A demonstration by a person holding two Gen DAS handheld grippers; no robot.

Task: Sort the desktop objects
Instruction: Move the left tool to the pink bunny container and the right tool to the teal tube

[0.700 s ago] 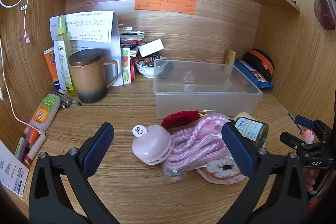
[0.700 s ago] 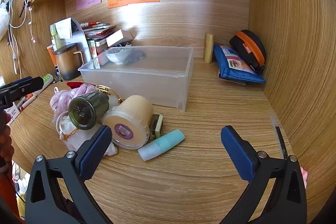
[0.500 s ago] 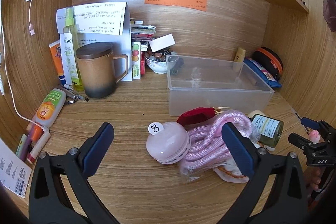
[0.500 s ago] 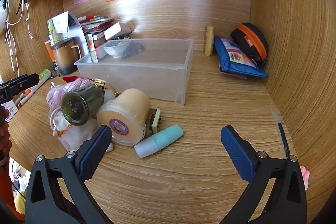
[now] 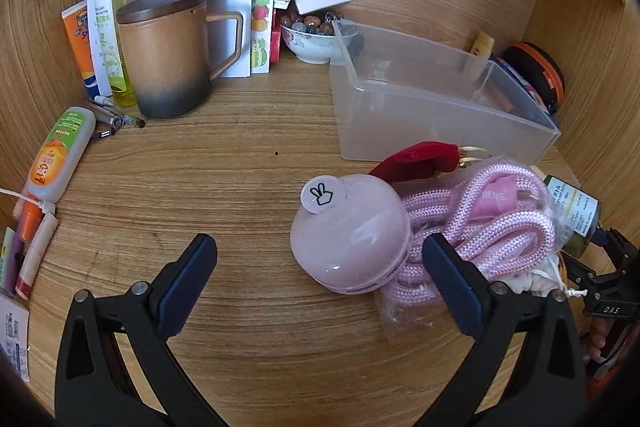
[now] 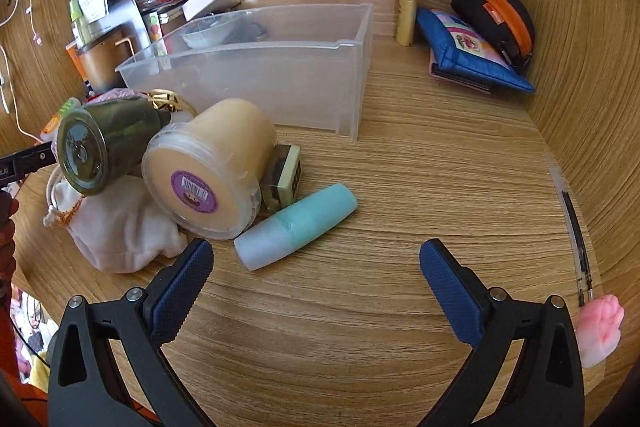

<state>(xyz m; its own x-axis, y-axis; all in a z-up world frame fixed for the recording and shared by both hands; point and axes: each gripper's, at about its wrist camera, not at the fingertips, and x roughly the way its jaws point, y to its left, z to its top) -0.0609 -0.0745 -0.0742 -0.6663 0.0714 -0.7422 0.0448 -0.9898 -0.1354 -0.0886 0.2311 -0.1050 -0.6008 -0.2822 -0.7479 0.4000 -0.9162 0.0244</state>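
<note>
A clear plastic bin (image 5: 432, 99) stands empty at the back of the desk; it also shows in the right wrist view (image 6: 280, 67). In front of it lies a pile: a round pink gadget (image 5: 352, 235), a bagged pink rope (image 5: 492, 219), a red clip (image 5: 416, 161), a dark green jar (image 6: 104, 143), a beige tub (image 6: 212, 167), a teal tube (image 6: 296, 227) and a white pouch (image 6: 116, 227). My left gripper (image 5: 318, 279) is open, just short of the pink gadget. My right gripper (image 6: 316, 279) is open, just below and right of the teal tube.
A brown lidded mug (image 5: 168, 55), a spray bottle (image 5: 108, 11), tubes and pens (image 5: 56, 155) fill the left side. A bowl of beads (image 5: 312, 35) and papers stand at the back. A blue pouch (image 6: 468, 47) and black-orange case (image 6: 496, 15) lie against the right wall.
Both grippers have moved forward and down toward the pile. The pink gadget and the teal tube now sit much closer to the fingertips. Nothing on the desk has moved.
</note>
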